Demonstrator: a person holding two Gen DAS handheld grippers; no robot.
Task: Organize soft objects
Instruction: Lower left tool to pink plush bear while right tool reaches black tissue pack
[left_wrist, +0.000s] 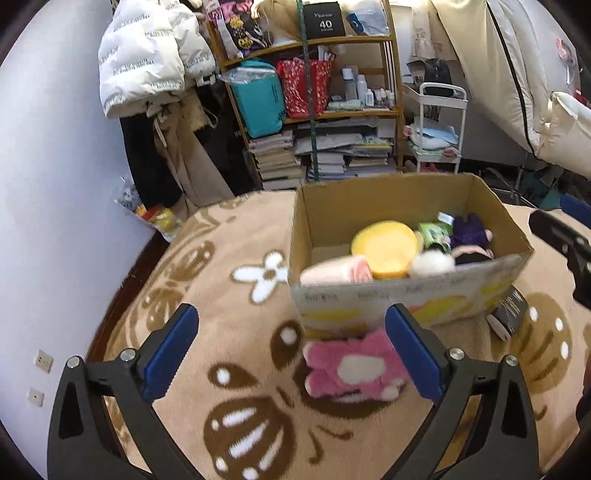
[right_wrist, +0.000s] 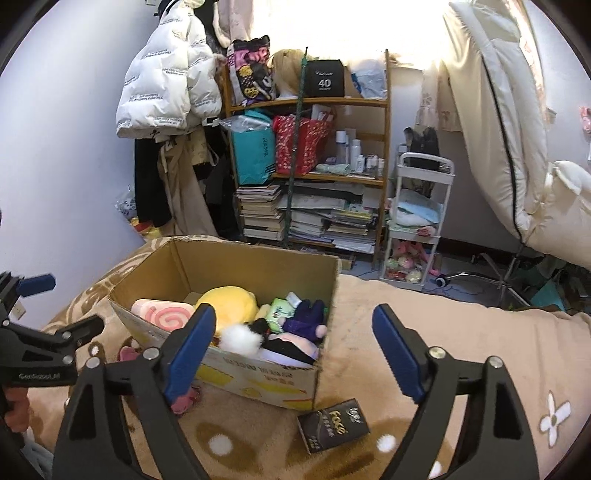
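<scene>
An open cardboard box stands on a beige patterned blanket. In it lie a yellow plush, a pink swirl roll plush, a white pompom, a purple plush and a green pack. A pink and white plush lies on the blanket in front of the box. My left gripper is open above the blanket, the pink plush just inside its right finger. My right gripper is open and empty over the box's near right corner.
A small black box lies on the blanket by the box's corner. Behind stand a wooden shelf with bags and books, hanging coats, a white cart and a cream quilt.
</scene>
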